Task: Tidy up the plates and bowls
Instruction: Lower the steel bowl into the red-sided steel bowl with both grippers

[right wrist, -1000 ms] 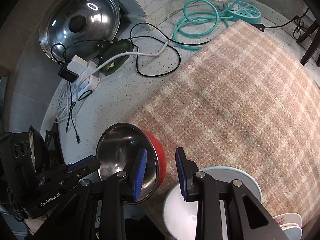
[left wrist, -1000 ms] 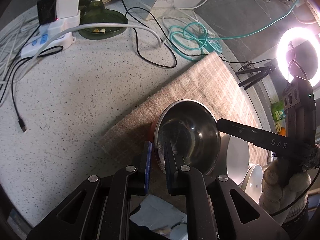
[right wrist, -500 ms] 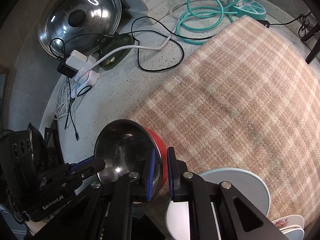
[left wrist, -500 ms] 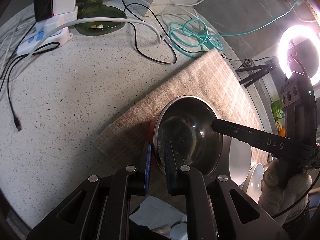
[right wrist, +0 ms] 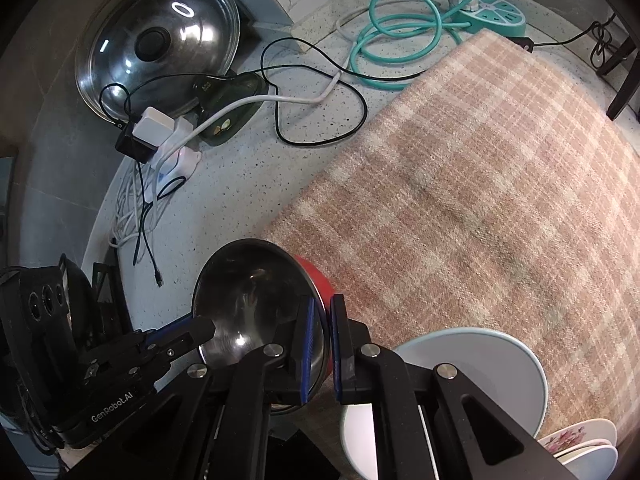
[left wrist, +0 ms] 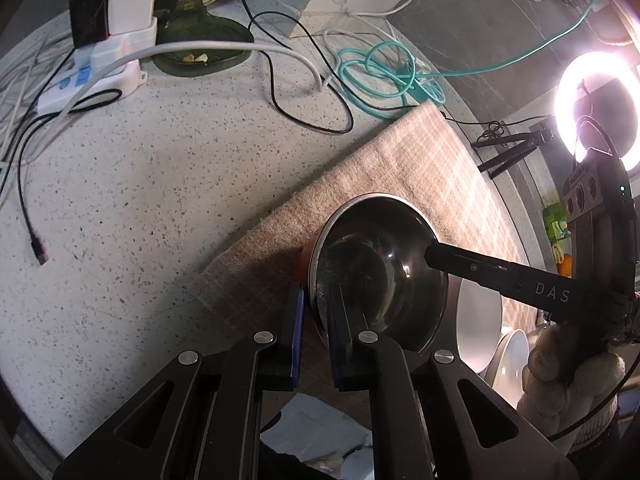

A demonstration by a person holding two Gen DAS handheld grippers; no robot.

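At the near edge of the plaid cloth (right wrist: 480, 184) on the speckled worktop (left wrist: 132, 184), a steel bowl with a red outside (left wrist: 378, 276) is held tilted between two grippers. The left gripper (left wrist: 316, 320) pinches its near rim, one pad outside and one inside. The right gripper (right wrist: 322, 330) has just been closing and now clamps the opposite rim, with the wall between its pads (each grip is on thin, slick metal). A pale blue plate (right wrist: 472, 364) and small flowered dishes (right wrist: 580, 444) lie just beside the bowl on the cloth. The likely trouble: if the two hands pull unevenly or one lets go abruptly, the bowl could pivot on the remaining pinch, slip out, and knock against the plate. A lift with the bowl this tilted could also drag the cloth.
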